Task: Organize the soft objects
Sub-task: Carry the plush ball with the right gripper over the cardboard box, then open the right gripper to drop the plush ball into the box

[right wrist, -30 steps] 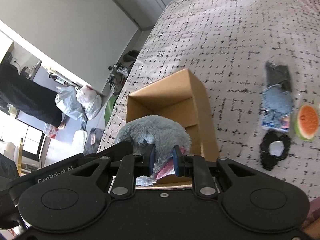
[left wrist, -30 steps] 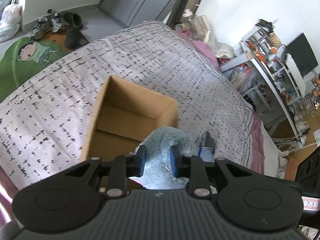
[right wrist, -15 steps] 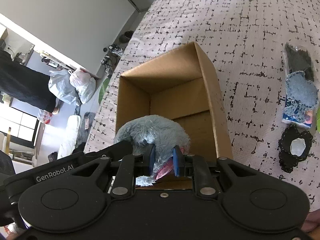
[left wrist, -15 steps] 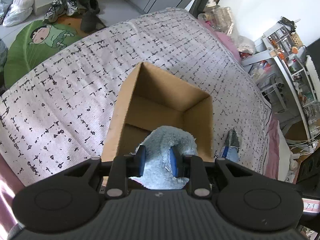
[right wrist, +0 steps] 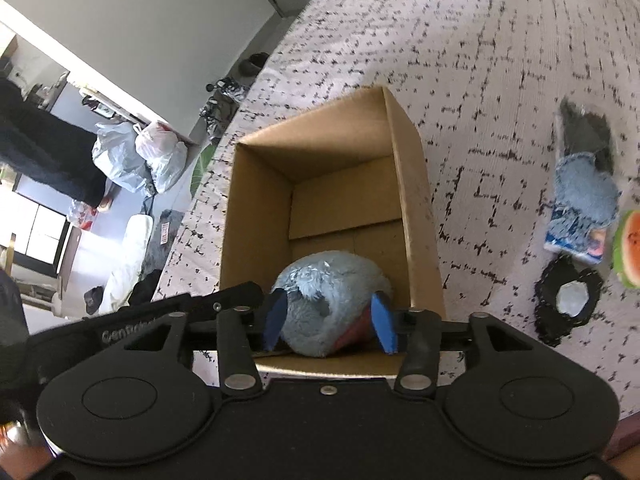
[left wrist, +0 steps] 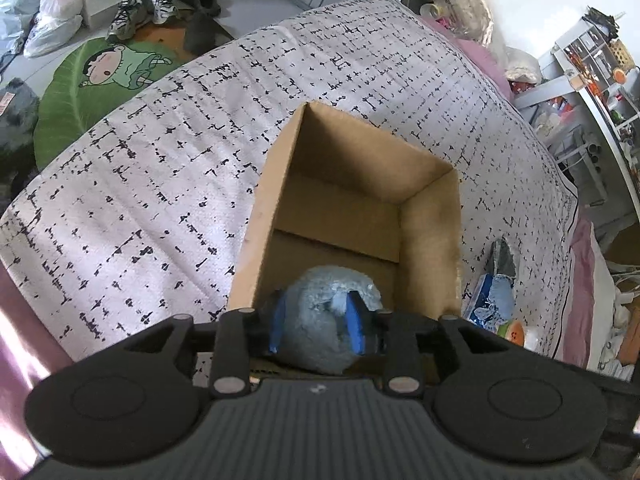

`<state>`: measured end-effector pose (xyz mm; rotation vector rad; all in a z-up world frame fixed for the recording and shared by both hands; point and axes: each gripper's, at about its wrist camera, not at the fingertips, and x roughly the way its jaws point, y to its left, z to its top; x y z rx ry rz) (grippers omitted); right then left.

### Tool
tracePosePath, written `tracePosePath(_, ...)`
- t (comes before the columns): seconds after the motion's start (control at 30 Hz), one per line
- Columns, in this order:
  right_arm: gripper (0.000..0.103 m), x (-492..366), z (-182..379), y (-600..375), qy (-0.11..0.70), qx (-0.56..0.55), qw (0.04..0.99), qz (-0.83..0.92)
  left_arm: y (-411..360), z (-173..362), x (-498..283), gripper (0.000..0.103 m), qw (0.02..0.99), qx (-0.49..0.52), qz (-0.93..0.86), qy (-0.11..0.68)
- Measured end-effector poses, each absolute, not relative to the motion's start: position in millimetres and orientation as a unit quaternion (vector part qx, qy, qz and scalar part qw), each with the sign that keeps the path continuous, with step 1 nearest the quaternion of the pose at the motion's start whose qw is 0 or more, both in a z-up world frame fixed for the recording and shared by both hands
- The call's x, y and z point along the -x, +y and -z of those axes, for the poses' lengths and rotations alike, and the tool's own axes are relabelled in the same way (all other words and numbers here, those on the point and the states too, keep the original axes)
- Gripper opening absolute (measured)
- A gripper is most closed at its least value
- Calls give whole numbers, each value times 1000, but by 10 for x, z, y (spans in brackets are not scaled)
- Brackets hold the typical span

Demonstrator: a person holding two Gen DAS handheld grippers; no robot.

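A fluffy blue-grey plush toy (left wrist: 320, 320) sits in the near end of an open cardboard box (left wrist: 432, 232) on the bed. My left gripper (left wrist: 318, 330) is open, its blue pads spread on either side of the plush. In the right wrist view the same plush (right wrist: 328, 300), with a pink patch, lies in the box (right wrist: 408, 184). My right gripper (right wrist: 330, 326) is open, its pads wide apart around the plush. The left gripper's black arm (right wrist: 192, 304) shows at the box's left edge.
On the patterned bedspread (right wrist: 480, 60) right of the box lie a blue-and-grey plush (right wrist: 584, 192), a black lace ring (right wrist: 568, 300) and a watermelon-slice toy (right wrist: 630, 248). The floor with bags and shoes lies beyond the bed's left edge. Shelves stand at the far right (left wrist: 592, 48).
Both grippers moved over the box and lowered the plush into it. Both sets of pads then spread apart, letting go of the plush.
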<state>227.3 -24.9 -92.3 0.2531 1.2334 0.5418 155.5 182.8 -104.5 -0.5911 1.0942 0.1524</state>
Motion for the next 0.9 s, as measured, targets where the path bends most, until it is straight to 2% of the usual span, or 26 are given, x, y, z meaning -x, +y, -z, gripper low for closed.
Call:
tracePosePath(0.17,57,-2179,772,-374,549,-99,788,-261,1785,938,-1495,50,807,281,-86,512)
tracePosePath(0.3,79,-2116,687,-522,532,-94,800,-260,1730,869,-1447,66,808,283,-85,510)
tracePosePath(0.4,85,-2072,628,-649,518,-89,811,-255,1653,822,-1424,76,808,279,-85,512)
tracePosePath(0.5,94,-2056,584,-811,510,-94,820,-244,1544,767,-1406,79,811,273,-79,512)
tracePosePath(0.67,95,-2038,544,-1075,499,-102,830,-227,1339,681,-1393,81,818,253,-74,512)
tracePosePath(0.8,102,-2021,522,-1296,490,-107,837,-219,1135,623,-1411,81,825,236,-65,510)
tracePosePath(0.9,102,-2018,499,-1450,482,-108,842,-214,978,577,-1427,82,833,223,-57,504)
